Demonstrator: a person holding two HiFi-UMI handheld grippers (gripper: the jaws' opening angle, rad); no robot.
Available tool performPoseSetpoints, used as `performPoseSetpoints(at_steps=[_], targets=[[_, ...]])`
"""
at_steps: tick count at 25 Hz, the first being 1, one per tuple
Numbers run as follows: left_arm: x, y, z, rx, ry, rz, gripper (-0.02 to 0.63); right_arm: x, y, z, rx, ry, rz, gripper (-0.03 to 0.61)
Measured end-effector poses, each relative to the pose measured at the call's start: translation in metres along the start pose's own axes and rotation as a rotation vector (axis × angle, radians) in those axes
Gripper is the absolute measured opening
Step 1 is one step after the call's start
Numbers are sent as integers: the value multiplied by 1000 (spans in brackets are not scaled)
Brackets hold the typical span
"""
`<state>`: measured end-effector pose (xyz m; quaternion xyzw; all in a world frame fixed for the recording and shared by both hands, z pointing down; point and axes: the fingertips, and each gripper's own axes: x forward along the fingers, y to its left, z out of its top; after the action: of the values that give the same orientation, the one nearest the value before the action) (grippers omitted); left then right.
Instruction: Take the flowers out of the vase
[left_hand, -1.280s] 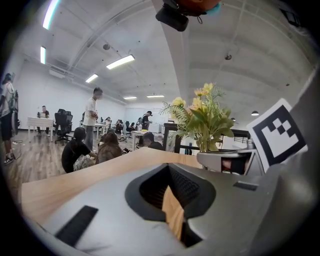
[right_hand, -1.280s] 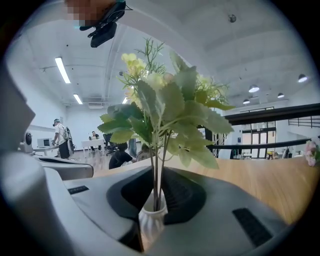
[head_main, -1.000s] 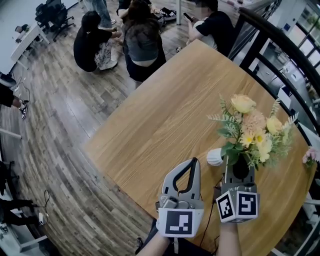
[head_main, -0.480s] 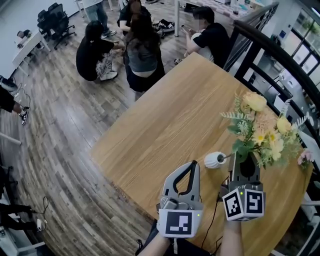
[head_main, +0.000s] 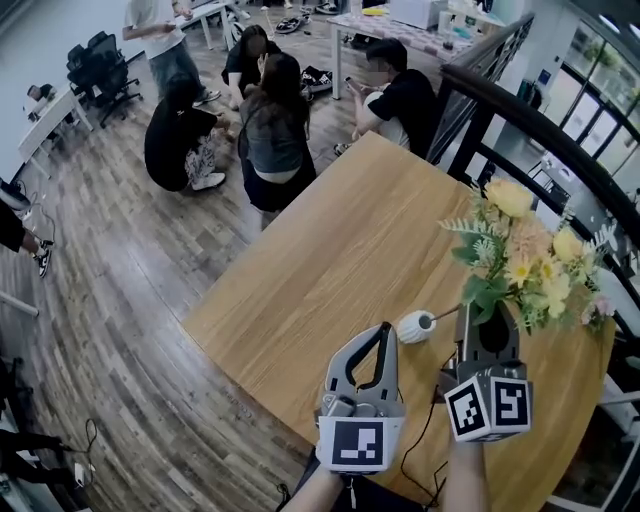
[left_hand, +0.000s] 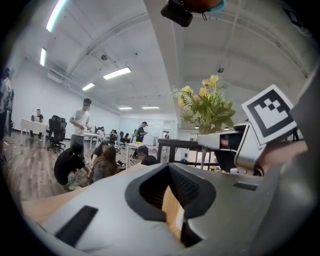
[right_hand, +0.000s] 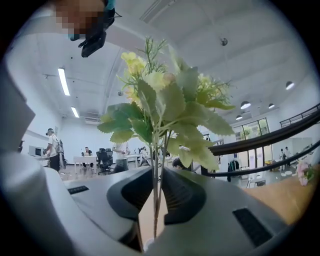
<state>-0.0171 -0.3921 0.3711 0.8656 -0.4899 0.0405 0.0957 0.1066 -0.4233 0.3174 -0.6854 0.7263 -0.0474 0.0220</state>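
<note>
Head view: right tool (head_main: 489, 322) grips flowers (head_main: 525, 262), blooms on its far side; vase (head_main: 413, 327) sits on worktop (head_main: 330, 250) just left of it. Left gripper view: left tool (left_hand: 170, 167) jaws together, empty. Right gripper view: stems (right_hand: 155, 195) pinched between jaws.

The grey plastic left gripper (left_hand: 169, 169) is pressing its jaw tips together; a yellow-and-green flower bunch (left_hand: 205, 102) is standing at 1 o'clock.
</note>
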Motion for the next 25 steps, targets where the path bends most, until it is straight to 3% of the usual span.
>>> performPoseSetpoints(at_steps=[7,25], targets=[[-4,-13,21,8,-32,-10,26,-19,-9,19,-9,-14,-18,74],[-6,-64,35,38,-32,-51,26,-79,-48,-4,43,67,-87,74]])
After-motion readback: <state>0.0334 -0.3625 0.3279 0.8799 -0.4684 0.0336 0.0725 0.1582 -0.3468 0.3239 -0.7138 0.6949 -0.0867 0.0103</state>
